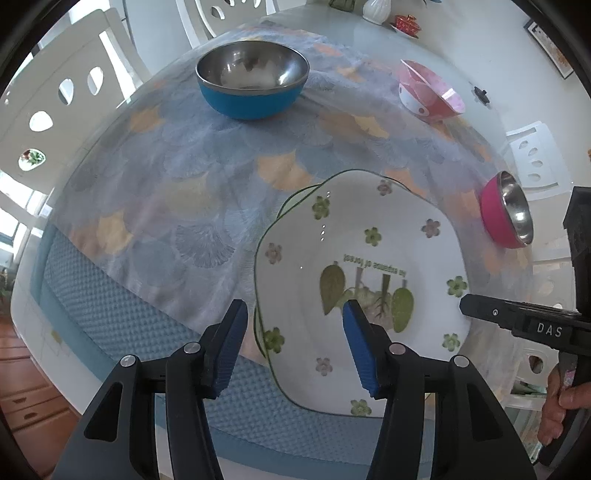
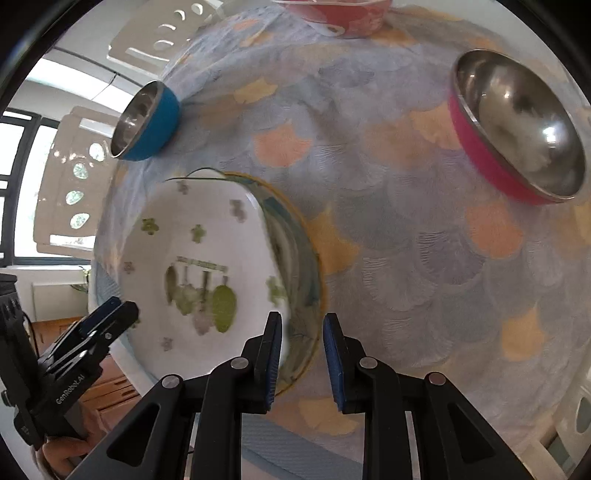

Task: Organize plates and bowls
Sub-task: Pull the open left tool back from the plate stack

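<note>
A white plate with green flowers (image 1: 369, 236) (image 2: 192, 236) lies on top of another plate (image 2: 299, 258) near the table's front edge. My left gripper (image 1: 295, 332) (image 2: 122, 310) is open and straddles the white plate's left rim without pressing on it. My right gripper (image 2: 301, 354) (image 1: 465, 306) is at the opposite rim. Its jaws are nearly closed and pinch the stacked rims. A blue steel bowl (image 1: 253, 85) (image 2: 147, 122), a pink steel bowl (image 1: 508, 210) (image 2: 517, 125) and a pink patterned bowl (image 1: 430, 92) (image 2: 340, 18) stand apart on the cloth.
A patterned blue cloth (image 1: 184, 166) covers the glass table, with a blue woven mat (image 1: 110, 295) at its front edge. White chairs (image 1: 55, 92) ring the table. A white vase (image 1: 376, 11) and a red cup (image 1: 406, 24) stand at the far side. A hand (image 1: 561, 406) grips the right tool.
</note>
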Available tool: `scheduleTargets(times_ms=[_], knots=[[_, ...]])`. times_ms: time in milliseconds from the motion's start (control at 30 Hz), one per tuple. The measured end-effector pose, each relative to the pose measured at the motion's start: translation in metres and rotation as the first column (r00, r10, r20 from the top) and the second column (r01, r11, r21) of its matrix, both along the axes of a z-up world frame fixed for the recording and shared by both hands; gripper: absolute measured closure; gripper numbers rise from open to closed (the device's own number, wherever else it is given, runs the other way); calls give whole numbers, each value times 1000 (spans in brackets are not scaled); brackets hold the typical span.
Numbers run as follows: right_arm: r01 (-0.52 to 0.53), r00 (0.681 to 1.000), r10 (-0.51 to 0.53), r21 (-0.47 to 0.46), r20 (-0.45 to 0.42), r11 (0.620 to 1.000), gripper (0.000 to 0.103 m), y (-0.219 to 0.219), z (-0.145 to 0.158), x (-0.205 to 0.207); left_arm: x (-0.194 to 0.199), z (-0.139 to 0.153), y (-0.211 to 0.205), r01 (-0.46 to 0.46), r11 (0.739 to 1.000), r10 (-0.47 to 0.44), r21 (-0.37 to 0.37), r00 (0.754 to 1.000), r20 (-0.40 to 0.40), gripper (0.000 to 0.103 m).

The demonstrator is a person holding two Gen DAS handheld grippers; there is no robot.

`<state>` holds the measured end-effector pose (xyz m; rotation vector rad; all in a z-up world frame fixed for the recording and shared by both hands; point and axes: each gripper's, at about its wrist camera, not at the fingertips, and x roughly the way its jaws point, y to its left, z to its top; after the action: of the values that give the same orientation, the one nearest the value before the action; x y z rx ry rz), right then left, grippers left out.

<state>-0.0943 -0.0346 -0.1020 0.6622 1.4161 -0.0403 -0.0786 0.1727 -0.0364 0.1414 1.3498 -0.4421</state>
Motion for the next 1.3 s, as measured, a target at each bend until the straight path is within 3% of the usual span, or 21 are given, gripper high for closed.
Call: scheduleTargets(times_ms=[200,300,367,400,500,633,767,1300], knots=[[-50,999,50,-33,-1,998,79,13,4,4,-1,-6,-3,12,999,-11,52,1000,-6,51],[-49,999,49,-25,-1,998,77,12,3,5,1,-8,-2,3,998,-3,60,1000,-15,39],[-39,999,39,-1,2,999,75,11,2,5,1,-9,-1,1,997,0,71,1000,-16,39],[-35,999,35,12,3,999,72,11,1,5,2,-9,-1,1,997,0,77,1000,-17,36],[-36,999,36,24,11,999,47,11,4,1,2,-10,-2,4,995,-2,102,1000,-18,32],[-54,998,54,25,24,998,42,16,7,2,1,-12,-3,8,993,-5,115,1000,-26,28],[-67,997,66,22,37,998,42,19,10,1,0,-11,-5,16,992,-13,128,1000,-18,23],[-50,993,46,34,106,998,39,11,36,-12,-12,14,-20,23,990,-28,138,999,32,23]])
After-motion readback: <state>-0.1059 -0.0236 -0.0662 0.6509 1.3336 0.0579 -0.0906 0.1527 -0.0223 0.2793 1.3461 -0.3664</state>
